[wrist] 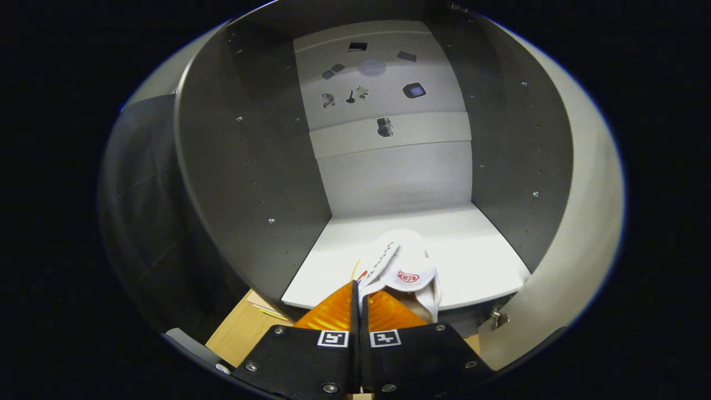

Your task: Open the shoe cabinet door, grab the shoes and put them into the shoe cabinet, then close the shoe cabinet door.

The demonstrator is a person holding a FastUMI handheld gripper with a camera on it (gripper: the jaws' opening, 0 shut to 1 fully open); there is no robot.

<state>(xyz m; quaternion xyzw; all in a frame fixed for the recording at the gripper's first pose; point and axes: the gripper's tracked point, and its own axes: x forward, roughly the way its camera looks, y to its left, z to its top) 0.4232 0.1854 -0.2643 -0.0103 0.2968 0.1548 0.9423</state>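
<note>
The shoe cabinet [250, 166] stands open straight ahead, with grey side walls and a white bottom shelf [477, 244]. Its door [583, 222] is swung out to the right of the opening. My gripper [357, 291] is shut on a pair of white slippers [408, 266] with a red logo. The slippers hang from the fingertips over the front part of the white shelf, inside the cabinet's opening. I pinch them at their near edge, and the two fingers are almost pressed together.
The cabinet's white back panel [389, 100] has several small holes and fittings. A wooden floor strip [244, 328] shows below the shelf's front edge. A dark cloth wall [144, 211] lies left of the cabinet. A metal hinge [499, 318] sits at the door's lower corner.
</note>
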